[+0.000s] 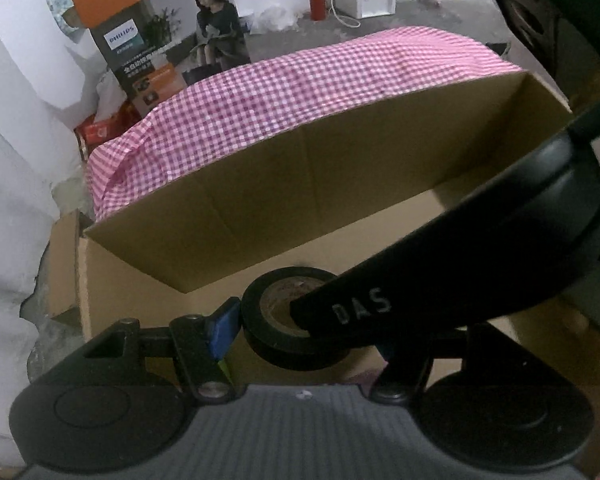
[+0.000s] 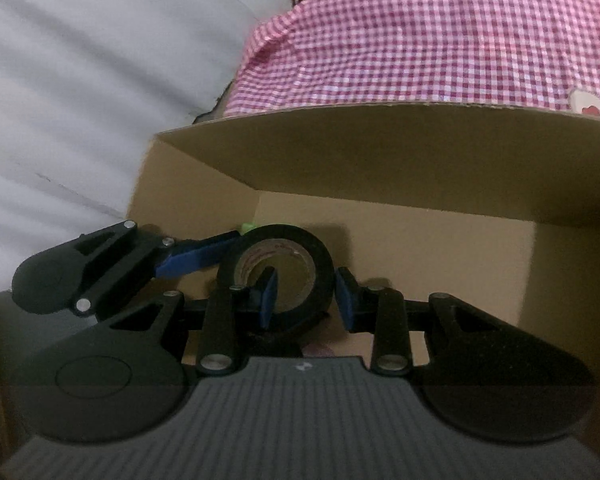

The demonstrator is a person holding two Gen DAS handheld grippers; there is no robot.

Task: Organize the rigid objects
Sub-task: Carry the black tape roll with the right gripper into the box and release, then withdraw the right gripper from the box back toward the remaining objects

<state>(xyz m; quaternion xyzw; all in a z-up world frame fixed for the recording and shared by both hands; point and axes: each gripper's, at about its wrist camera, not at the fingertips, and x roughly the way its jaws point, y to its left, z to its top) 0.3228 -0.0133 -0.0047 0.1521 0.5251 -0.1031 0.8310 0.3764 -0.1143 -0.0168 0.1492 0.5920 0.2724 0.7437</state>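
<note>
- Tape [image 2: 276, 276] sits gripped over the open box [image 2: 380, 152], near its left wall. My right claw [image 2: 306, 294] is pinched on the ring wall: one pad in the core, one outside.
- Ring stands on edge, core facing me; the box floor lies straight below, so a drop needs only a release.
- Left claw [image 1: 300, 330] stands half open; its left pad [image 1: 222, 326] is just beside the tape, contact unclear.
- Left view alone shows the room beyond the checked cloth [image 1: 300, 92]; right view alone shows the pinch.

1 roll of black tape [image 2: 278, 276], 1 cardboard box [image 2: 380, 152], 1 checked cloth [image 2: 440, 40], 2 grippers: left [image 1: 300, 322], right [image 2: 306, 300].
</note>
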